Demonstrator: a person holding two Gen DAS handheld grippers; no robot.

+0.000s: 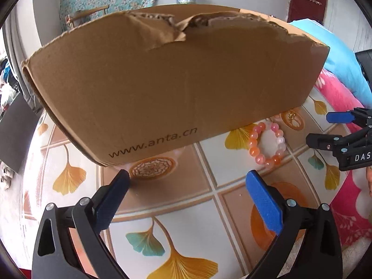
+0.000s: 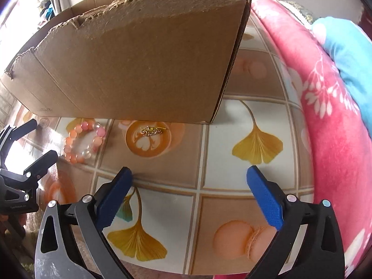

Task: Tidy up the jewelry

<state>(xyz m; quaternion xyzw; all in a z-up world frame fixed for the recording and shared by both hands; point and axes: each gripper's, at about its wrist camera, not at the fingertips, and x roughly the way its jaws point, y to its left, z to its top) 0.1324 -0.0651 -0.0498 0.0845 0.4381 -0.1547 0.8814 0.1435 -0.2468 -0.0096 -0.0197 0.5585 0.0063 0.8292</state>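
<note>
Bracelet (image 1: 267, 144) beside cardboard box (image 1: 172, 81), both tongs (image 1: 188, 181) (image 2: 189, 177) spread wide, empty

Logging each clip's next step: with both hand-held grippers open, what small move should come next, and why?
Probably ease the right hand-held gripper forward over the small gold piece, which lies loose on the table straight ahead of it, beside the cardboard box. Both grippers are empty; the bead bracelet lies nearer the left hand-held gripper.
</note>
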